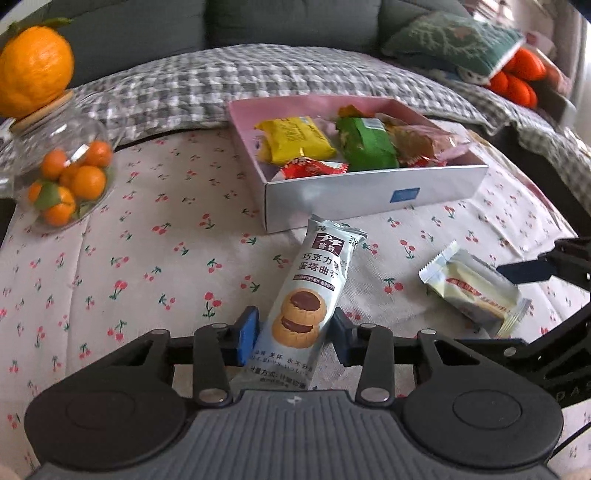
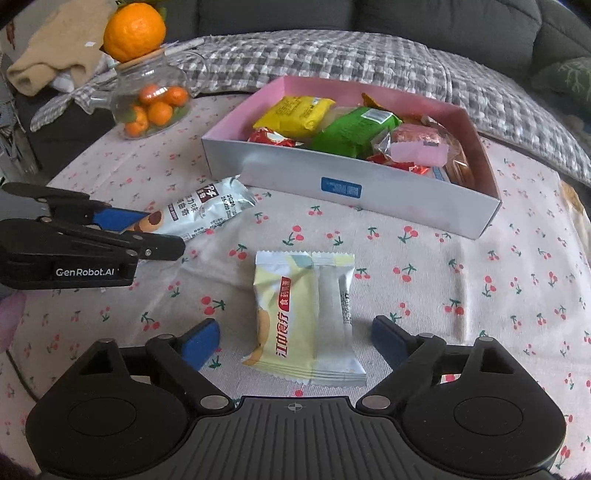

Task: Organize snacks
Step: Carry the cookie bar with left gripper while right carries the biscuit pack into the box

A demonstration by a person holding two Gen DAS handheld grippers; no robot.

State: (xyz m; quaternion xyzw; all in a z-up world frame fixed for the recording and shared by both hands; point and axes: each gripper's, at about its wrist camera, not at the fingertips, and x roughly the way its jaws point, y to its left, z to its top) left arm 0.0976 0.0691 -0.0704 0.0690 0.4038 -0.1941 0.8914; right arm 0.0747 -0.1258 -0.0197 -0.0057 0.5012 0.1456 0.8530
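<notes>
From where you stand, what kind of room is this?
Most likely a home living room: a grey sofa draped with a checked throw, a patterned cushion, and a low table under a cherry-print cloth holding a snack box.

Home living room, grey sofa [image 1: 288, 22], cherry-print tablecloth [image 1: 147, 258], cushion [image 1: 454, 40]

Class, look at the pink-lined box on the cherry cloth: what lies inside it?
Inside the box lie a yellow packet, a green packet, a red wrapper and a pink-wrapped snack. These cover whatever lies beneath them and most of the box floor.
</notes>
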